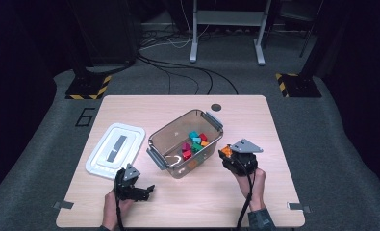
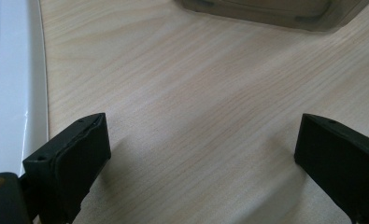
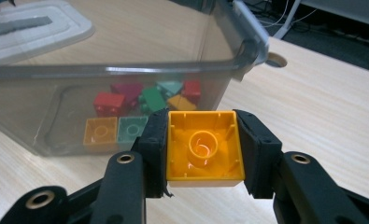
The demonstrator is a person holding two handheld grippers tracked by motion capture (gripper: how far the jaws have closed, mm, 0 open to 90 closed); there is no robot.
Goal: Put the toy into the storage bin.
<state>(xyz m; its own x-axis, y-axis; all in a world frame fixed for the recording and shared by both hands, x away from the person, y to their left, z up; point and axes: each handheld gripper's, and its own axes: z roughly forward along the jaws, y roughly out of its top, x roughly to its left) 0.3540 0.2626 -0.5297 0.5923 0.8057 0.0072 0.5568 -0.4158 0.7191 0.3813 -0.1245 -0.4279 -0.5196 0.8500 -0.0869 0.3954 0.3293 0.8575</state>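
Right tongs (image 3: 204,154) pinch orange brick (image 3: 204,147) beside bin (image 1: 185,142); left tongs (image 2: 201,154) spread, idle near front edge; next: lift over rim, release.

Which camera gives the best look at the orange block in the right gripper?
The right gripper view: the orange block sits close up, hollow underside visible, clamped between the jaws. The high view shows it as a small orange spot at the right gripper.
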